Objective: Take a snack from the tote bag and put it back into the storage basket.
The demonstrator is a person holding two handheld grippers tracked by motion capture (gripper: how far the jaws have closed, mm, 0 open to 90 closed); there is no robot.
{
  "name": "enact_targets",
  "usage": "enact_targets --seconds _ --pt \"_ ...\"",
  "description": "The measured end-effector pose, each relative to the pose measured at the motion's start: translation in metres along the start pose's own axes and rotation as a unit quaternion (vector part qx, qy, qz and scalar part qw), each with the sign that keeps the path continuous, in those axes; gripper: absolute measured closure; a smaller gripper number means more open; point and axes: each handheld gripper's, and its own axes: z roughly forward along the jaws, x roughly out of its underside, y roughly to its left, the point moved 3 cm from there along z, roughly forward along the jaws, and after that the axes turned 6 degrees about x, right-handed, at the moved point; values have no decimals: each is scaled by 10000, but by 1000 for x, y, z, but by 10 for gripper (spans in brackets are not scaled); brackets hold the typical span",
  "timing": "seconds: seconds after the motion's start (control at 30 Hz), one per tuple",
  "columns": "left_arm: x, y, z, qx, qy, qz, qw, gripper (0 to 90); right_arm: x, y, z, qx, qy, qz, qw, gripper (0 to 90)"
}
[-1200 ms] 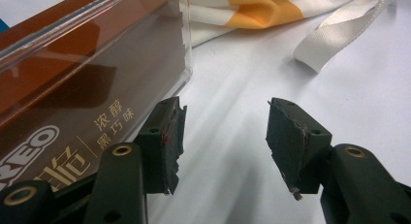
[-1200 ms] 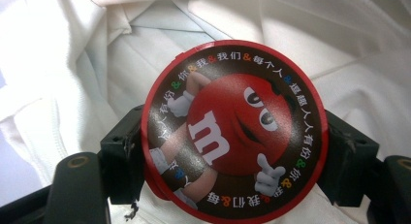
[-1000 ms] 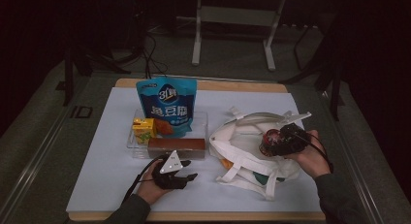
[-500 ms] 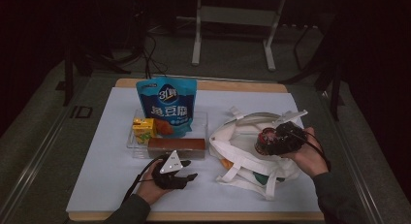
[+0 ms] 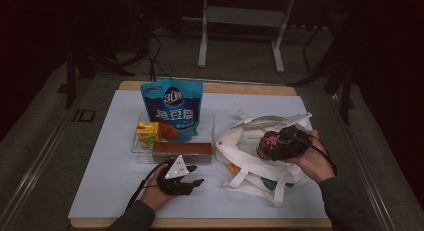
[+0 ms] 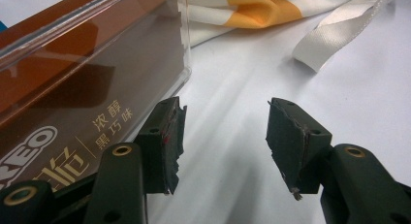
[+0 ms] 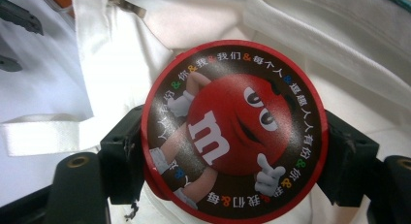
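Low in the high view, the left gripper [image 5: 196, 175] rests on the white counter [image 5: 115, 156] with its matte black fingers [image 6: 165, 136] wide apart and empty, just beside the glossy brown rectangular box [image 5: 181, 151]. At right of centre, the right gripper [image 5: 274, 147] has its fingers [image 7: 121, 156] clamped on the round red candy tub [image 7: 235, 127], held over the open mouth of the soft white cloth bag [image 5: 250, 161]. Farther up stands a shiny blue pouch [image 5: 172, 111].

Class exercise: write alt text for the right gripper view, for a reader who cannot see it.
The right gripper clamps a round red-rimmed candy tub, its lid showing a red cartoon character, over the open white tote bag. A white strap lies at left.
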Motion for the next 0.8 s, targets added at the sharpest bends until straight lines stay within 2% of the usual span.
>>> enact_targets --seconds 0.8 --pt "0 0 0 -4 -6 0 10000 469 -17 23 -3 -238 -54 -314 9992 253"
